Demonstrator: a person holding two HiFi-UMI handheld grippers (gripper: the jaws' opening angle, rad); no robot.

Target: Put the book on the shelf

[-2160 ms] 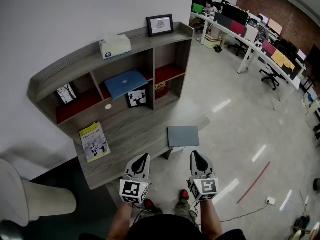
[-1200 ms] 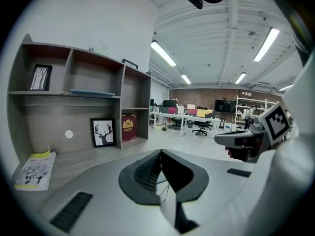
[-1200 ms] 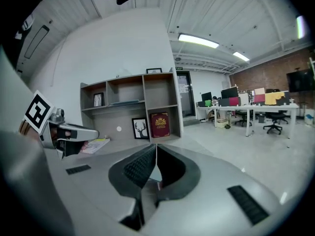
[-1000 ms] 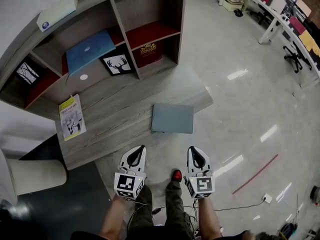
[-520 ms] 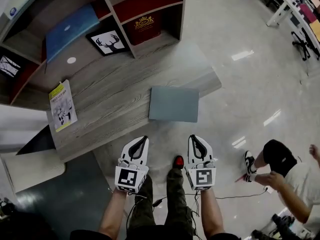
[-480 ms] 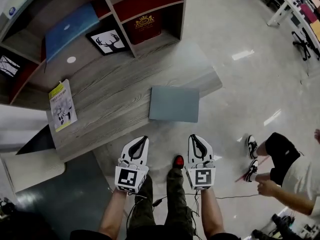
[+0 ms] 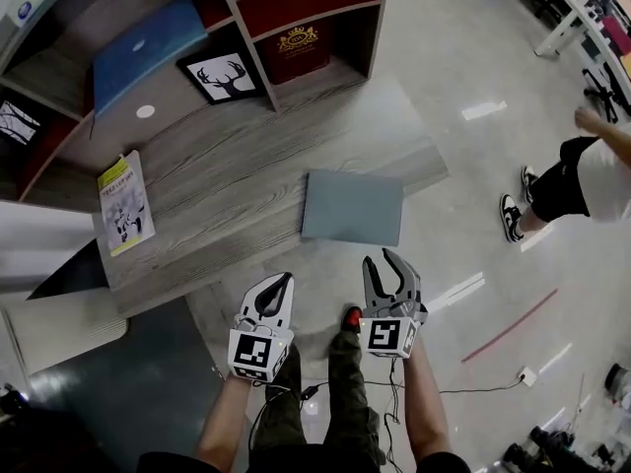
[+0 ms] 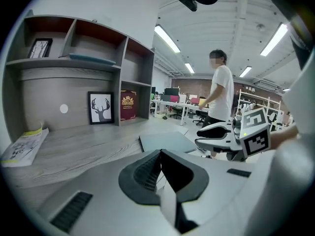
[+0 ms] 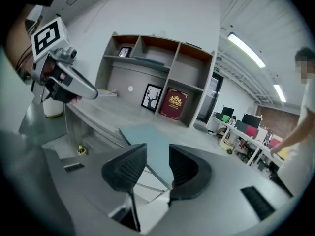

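Note:
A flat grey-blue book (image 7: 352,208) lies on the low wooden ledge (image 7: 217,200) of the shelf unit, near its right end. Both grippers hang over the floor short of the ledge, apart from the book. My left gripper (image 7: 275,286) is shut with nothing in it; in the left gripper view the book (image 8: 165,141) lies beyond its closed tips (image 8: 160,154). My right gripper (image 7: 388,262) has just been opening and stands open with nothing between its jaws. The right gripper view shows the book (image 9: 142,132) ahead of the gap (image 9: 157,154).
On the ledge lie a yellow-and-white booklet (image 7: 123,203) at the left and a deer picture (image 7: 222,75) at the back. The compartments hold a red book (image 7: 298,42) and a blue book (image 7: 148,47). A person (image 7: 582,170) stands on the floor at the right.
My right gripper's jaws have opened and it has rolled. Both grippers have sunk lower. The person at the right has walked further away, up the picture.

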